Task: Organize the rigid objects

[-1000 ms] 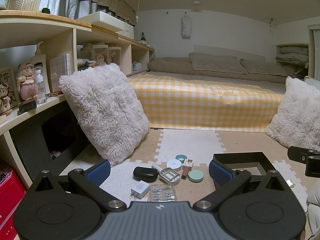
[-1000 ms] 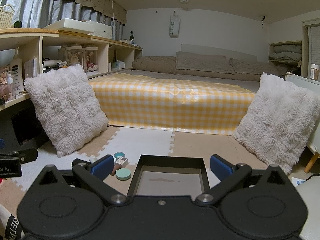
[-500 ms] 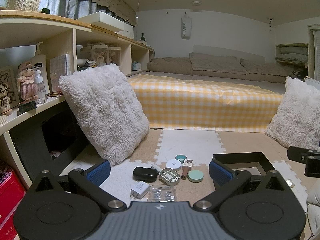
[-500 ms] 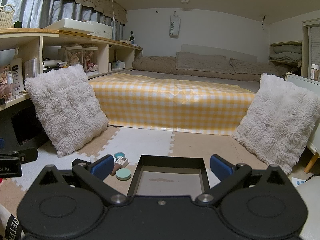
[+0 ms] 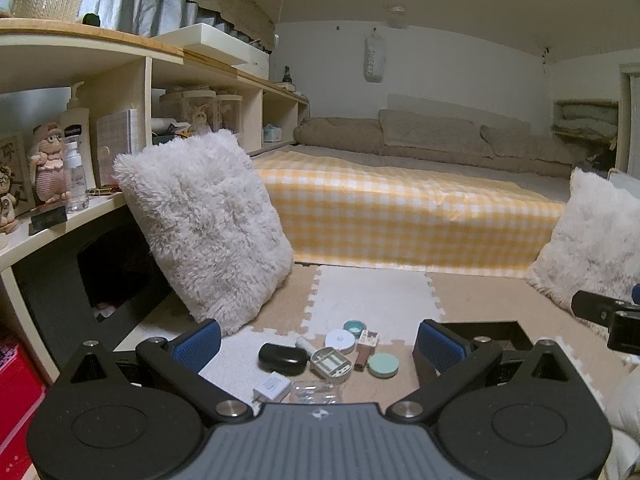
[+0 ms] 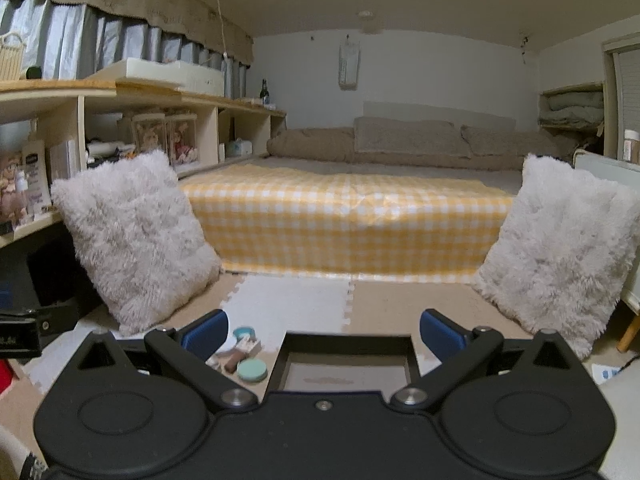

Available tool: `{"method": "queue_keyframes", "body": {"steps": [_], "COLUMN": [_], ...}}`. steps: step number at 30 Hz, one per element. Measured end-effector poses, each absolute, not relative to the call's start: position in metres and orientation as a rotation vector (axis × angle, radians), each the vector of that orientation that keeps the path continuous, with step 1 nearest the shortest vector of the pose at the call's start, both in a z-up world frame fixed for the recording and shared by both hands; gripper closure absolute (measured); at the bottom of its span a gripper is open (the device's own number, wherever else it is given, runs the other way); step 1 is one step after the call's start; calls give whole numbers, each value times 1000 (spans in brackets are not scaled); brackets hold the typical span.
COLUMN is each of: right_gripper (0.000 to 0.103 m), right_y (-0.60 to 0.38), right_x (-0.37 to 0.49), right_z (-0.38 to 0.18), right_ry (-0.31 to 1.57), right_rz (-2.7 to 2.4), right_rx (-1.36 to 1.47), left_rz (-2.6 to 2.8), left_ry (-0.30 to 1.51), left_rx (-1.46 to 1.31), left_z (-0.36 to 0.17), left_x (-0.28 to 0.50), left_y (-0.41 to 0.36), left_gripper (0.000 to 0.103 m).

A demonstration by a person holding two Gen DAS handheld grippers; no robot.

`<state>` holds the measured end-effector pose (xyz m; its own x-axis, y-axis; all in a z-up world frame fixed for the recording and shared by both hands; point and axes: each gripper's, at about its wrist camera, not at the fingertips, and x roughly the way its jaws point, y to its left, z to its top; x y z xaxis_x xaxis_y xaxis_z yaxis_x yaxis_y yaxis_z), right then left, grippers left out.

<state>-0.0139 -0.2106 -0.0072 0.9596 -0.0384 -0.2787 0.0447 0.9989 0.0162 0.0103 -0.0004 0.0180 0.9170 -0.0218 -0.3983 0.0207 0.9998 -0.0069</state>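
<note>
Left gripper (image 5: pixel 318 344): we hold it low over the floor mats, jaws spread wide with nothing between them; the small items lie in the gap ahead.
Right gripper (image 6: pixel 322 330): jaws equally wide and empty, aimed at the black tray.
Small items: we see a black case (image 5: pixel 283 354), a white charger (image 5: pixel 272 386), a clear box (image 5: pixel 316 392), an open white case (image 5: pixel 330 363), a white round puck (image 5: pixel 340 339), a teal jar (image 5: pixel 354 325), a brown stick (image 5: pixel 361 357) and a mint round compact (image 5: pixel 383 364), clustered close on the mats, some touching.
Black tray (image 6: pixel 347 339): it sits just right of the cluster; its floor looks bare, and its left wall is near the mint compact.
Open room: a pale mat (image 5: pixel 372 294) beyond the cluster lies free up to the bed's edge.
Edges: the yellow checked bed (image 5: pixel 400 216) closes the far side; a fluffy cushion (image 5: pixel 204 220) leans against the shelf unit (image 5: pixel 144 80) on the left, another cushion (image 6: pixel 560 240) stands at the right.
Shelf: bottles and figurines sit well apart from the floor items.
</note>
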Motion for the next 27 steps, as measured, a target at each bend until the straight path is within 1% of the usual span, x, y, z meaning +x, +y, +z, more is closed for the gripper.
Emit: {"method": "queue_keyframes", "body": {"steps": [4,10,19,24,27], "right_gripper": [0,0,0,0,0], "right_y": [-220,-242,-288,-312,-319], "right_x": [0,28,78,104,119], "right_z": [0,6,-8,-28,-43], "right_ry": [236,232,313,366,434], "right_rz": [-81,-160,-273,-245,-243], "right_rx": [-15,-24,47,61,31], "left_rz": [-23,-10,-5,4,-9], "left_ry": [384,367,390,463,565], "left_rx": [0,12,3,13,16], "left_z": [26,35,34,19,1], "left_x": [23,47,98,133,158], "left_y": [-2,-7,-13,-9,-1], "left_gripper": [0,0,0,0,0]}}
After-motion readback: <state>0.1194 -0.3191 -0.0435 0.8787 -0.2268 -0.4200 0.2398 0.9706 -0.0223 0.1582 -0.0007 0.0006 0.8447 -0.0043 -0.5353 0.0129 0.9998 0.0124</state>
